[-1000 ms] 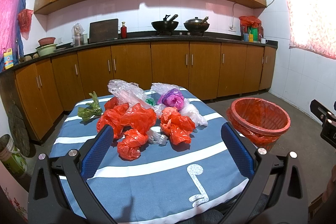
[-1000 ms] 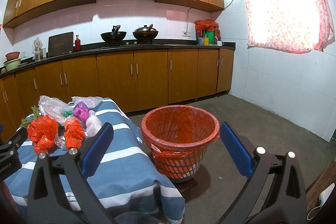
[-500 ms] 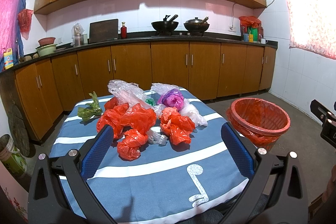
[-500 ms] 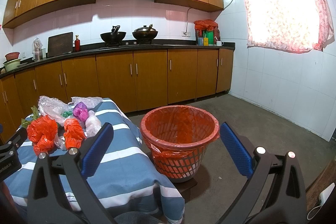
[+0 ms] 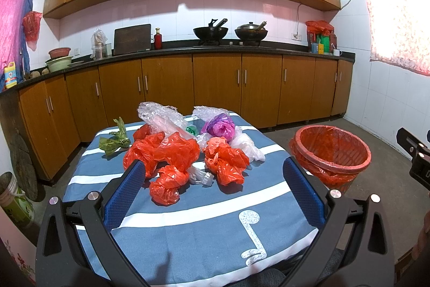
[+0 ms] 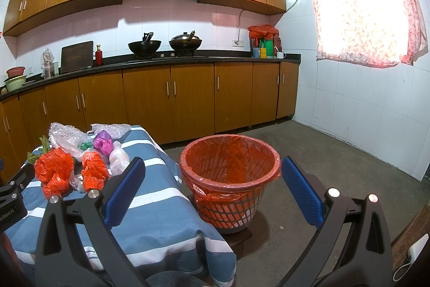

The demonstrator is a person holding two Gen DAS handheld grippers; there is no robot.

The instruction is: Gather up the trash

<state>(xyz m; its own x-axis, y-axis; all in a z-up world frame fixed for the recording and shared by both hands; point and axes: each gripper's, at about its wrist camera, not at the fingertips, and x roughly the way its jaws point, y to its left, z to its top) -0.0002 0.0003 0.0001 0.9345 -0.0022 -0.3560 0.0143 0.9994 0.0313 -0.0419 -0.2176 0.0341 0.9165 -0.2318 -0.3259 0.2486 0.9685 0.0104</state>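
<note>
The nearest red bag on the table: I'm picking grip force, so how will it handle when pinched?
The crumpled red bag looks thin, probably floppy and light. Its creased plastic likely compresses, so close fully. Loose folds may trail.

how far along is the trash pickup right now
Nothing looks done: the lined bin shows no trash inside. Nothing is in hand: left gripper and right gripper are open and empty. Left: the crumpled plastic bags and wilted greens on the table.

Bags (image 5: 185,152) on table (image 5: 204,236) (bin (image 5: 332,155) right).
</note>
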